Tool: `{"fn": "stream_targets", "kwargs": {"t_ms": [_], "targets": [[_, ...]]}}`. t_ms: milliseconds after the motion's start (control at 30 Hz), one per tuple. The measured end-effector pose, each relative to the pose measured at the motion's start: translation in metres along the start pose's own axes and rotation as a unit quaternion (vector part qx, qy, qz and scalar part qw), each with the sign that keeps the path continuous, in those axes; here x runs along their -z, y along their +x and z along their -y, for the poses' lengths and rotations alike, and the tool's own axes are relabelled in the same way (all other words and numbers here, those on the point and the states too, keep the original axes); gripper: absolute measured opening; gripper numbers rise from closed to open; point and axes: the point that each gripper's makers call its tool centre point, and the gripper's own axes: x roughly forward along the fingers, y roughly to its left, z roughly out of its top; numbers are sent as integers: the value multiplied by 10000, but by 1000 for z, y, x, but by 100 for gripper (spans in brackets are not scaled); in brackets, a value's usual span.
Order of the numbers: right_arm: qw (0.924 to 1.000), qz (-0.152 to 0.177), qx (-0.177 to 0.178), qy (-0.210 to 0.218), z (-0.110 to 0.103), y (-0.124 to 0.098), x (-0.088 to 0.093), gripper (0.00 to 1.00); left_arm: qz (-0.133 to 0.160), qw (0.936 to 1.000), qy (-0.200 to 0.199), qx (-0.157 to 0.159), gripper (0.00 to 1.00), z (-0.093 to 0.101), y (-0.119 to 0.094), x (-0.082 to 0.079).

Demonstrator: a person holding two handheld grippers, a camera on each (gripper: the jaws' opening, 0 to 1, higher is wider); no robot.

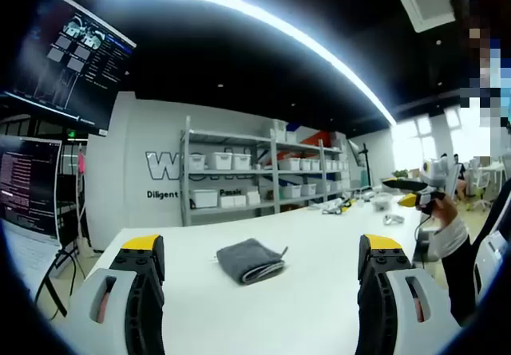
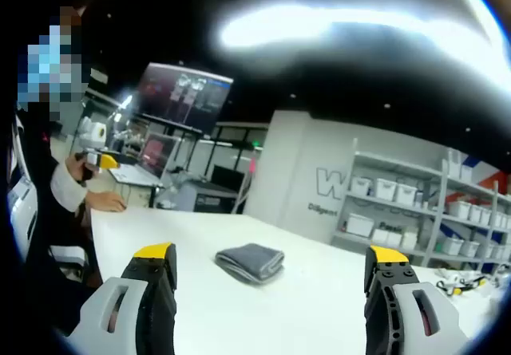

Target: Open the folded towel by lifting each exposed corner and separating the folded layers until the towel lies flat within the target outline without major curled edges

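Observation:
A folded grey towel lies on the white table, a short way beyond my left gripper. That gripper is open, its yellow-tipped jaws wide apart and nothing between them. In the right gripper view the same towel sits folded ahead of my right gripper, which is also open and holds nothing. Neither gripper touches the towel. I see no target outline on the table.
A person sits at the table's edge, holding a yellow-tipped gripper; the person's sleeve also shows in the right gripper view. Shelves with white bins stand behind the table. Monitors stand at the left.

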Motion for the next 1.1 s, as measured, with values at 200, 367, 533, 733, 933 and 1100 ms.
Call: {"fn": "stream_targets", "kwargs": {"t_ms": [200, 367, 533, 733, 933, 1100], "targets": [[10000, -37, 72, 55, 3, -4, 1, 99, -125, 9999, 63, 29, 100, 4, 1, 5], [10000, -23, 74, 55, 4, -5, -1, 99, -322, 9994, 59, -69, 100, -2, 0, 14], [9999, -111, 67, 4, 4, -1, 2, 99, -208, 9998, -27, 0, 100, 0, -2, 9], [9998, -170, 68, -18, 3, -1, 4, 99, -100, 9999, -49, 25, 100, 2, -3, 6], [9999, -128, 69, -5, 1, -1, 2, 99, -316, 9995, -5, 32, 99, 1, -1, 16], [9998, -173, 68, -15, 2, 1, 4, 99, -542, 9984, 114, 103, 97, -1, 1, 25]]}}
